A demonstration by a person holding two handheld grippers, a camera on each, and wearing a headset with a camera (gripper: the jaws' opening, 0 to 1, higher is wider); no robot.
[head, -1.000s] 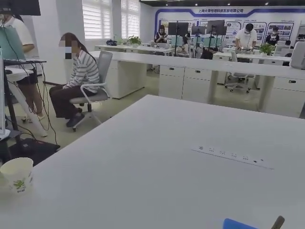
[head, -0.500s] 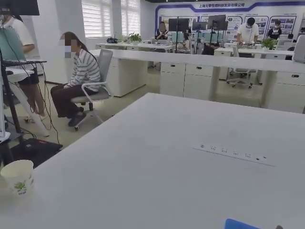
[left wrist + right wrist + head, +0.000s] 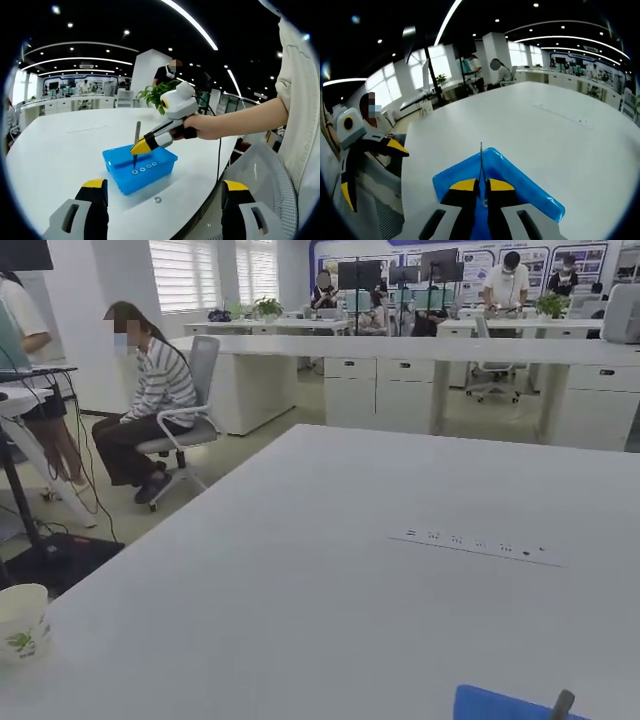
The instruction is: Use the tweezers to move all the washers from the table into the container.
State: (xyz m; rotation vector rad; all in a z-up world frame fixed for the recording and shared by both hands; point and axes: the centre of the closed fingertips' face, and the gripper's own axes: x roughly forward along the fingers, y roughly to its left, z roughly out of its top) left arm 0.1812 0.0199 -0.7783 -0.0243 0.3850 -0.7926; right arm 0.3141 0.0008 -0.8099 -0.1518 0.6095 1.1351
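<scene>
Whether the tweezers (image 3: 137, 131) pinch anything cannot be made out at their tips. The right gripper (image 3: 136, 148) is clamped on them; they stand upright, tips down inside the container (image 3: 131, 182) among washers (image 3: 143, 169). The left gripper (image 3: 162, 186) hangs before the container, jaws wide apart, with a loose washer (image 3: 157, 200) just beside the container.

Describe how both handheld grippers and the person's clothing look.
The left gripper has grey jaws, black toward yellow tips. The right gripper has a white body, black grip section and yellow pointed jaws, with a thin black cable hanging from it. The person wears a pale short-sleeved top.
</scene>
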